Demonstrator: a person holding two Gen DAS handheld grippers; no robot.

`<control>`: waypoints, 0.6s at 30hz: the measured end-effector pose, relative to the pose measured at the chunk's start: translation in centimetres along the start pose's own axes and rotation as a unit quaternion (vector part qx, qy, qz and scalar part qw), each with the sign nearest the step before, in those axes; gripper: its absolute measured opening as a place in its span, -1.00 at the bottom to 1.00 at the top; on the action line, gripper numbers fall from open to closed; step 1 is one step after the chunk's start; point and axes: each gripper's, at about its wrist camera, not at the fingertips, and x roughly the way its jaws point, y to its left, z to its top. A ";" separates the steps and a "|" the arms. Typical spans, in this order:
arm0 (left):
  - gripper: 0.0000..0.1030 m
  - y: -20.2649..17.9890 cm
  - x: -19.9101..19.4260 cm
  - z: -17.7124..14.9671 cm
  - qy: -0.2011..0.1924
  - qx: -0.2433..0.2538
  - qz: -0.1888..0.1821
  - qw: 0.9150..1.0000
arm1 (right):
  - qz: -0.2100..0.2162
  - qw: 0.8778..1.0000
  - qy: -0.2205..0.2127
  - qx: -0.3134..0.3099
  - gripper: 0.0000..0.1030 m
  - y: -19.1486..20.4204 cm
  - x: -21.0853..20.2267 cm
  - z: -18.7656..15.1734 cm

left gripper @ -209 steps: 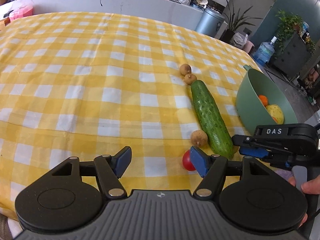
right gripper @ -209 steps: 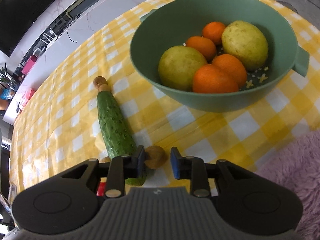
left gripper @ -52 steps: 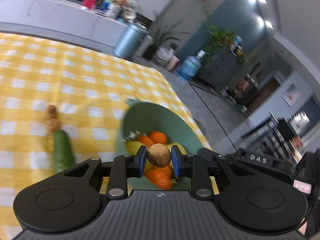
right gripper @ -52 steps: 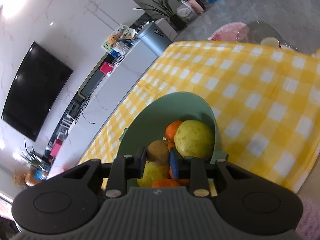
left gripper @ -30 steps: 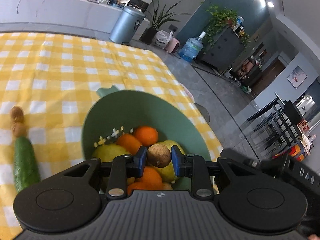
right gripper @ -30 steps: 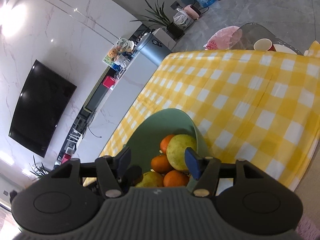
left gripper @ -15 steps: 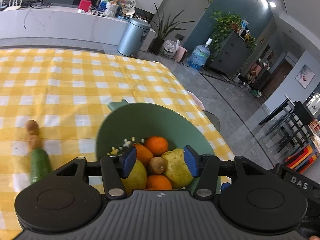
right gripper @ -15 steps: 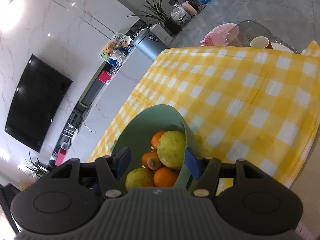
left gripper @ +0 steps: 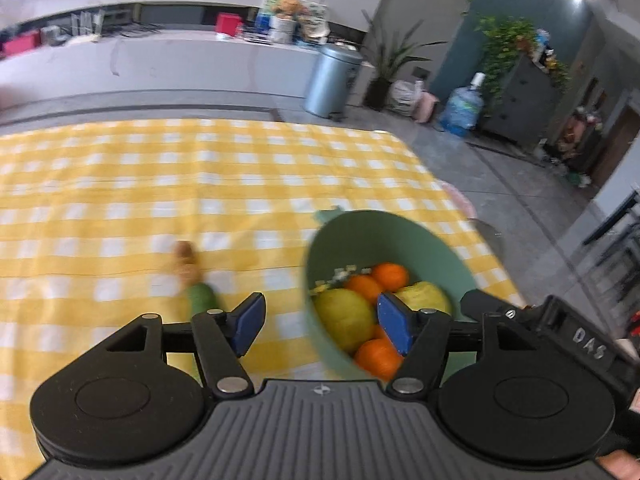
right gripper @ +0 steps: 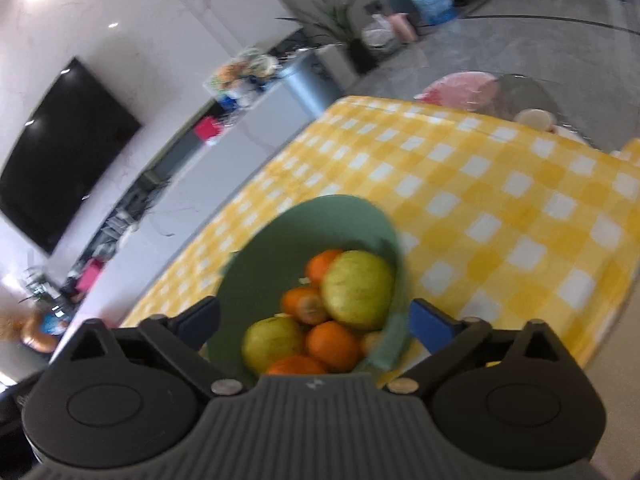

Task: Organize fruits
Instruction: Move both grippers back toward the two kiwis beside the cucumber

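A green bowl [left gripper: 384, 232] [right gripper: 260, 276] sits on the yellow checked cloth, holding oranges [left gripper: 390, 276] [right gripper: 332, 340] and yellow-green pears [left gripper: 344, 316] [right gripper: 358, 290]. My left gripper [left gripper: 322, 326] hovers above the bowl's left rim, its jaws opening with nothing between them. My right gripper [right gripper: 314, 320] hangs over the bowl, its jaws opening very wide, nothing held. Left of the bowl lie two small brown fruits [left gripper: 185, 258] and the tip of a green cucumber [left gripper: 204, 298]. The right gripper's body shows at the right edge of the left wrist view.
The yellow checked cloth [left gripper: 160, 184] [right gripper: 500, 208] covers the table; its far edge drops to a grey floor. A metal bin [left gripper: 330, 80], plants and a water bottle [left gripper: 460, 108] stand beyond. A pink cushion [right gripper: 460, 84] lies past the table's corner.
Both grippers let their small brown fruits drop into the bowl and opened. The left gripper has lifted and swung left, so the bowl sits further right; the right gripper's jaws spread much wider.
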 end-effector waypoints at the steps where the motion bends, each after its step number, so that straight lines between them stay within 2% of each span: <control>1: 0.47 0.3 -0.5 0.0 0.001 0.002 0.013 1.000 | 0.011 1.000 0.007 -0.003 0.92 0.3 0.2 -0.1; 4: 0.47 1.1 -1.9 -0.3 -0.014 0.003 0.040 0.999 | 0.029 0.999 0.016 0.000 0.91 1.1 0.4 -0.6; 7: 0.47 2.4 -3.2 -0.7 -0.033 -0.005 0.060 0.998 | 0.045 0.999 0.000 -0.013 0.75 2.4 -0.2 -1.1; 10: 0.47 4.0 -4.0 -0.9 -0.043 -0.012 0.074 0.996 | 0.053 0.998 -0.008 -0.035 0.48 4.0 -0.6 -1.7; 14: 0.47 6.7 -3.9 -0.9 -0.051 -0.037 0.094 0.994 | 0.064 0.996 0.006 -0.069 -0.03 6.3 -0.1 -2.6; 15: 0.47 7.4 -3.7 -0.9 -0.051 -0.042 0.097 0.993 | 0.067 0.995 0.013 -0.078 -0.11 6.9 0.2 -2.9; 18: 0.47 9.3 -2.6 -0.9 -0.052 -0.054 0.110 0.991 | 0.074 0.991 0.036 -0.104 -0.19 8.7 1.2 -3.8</control>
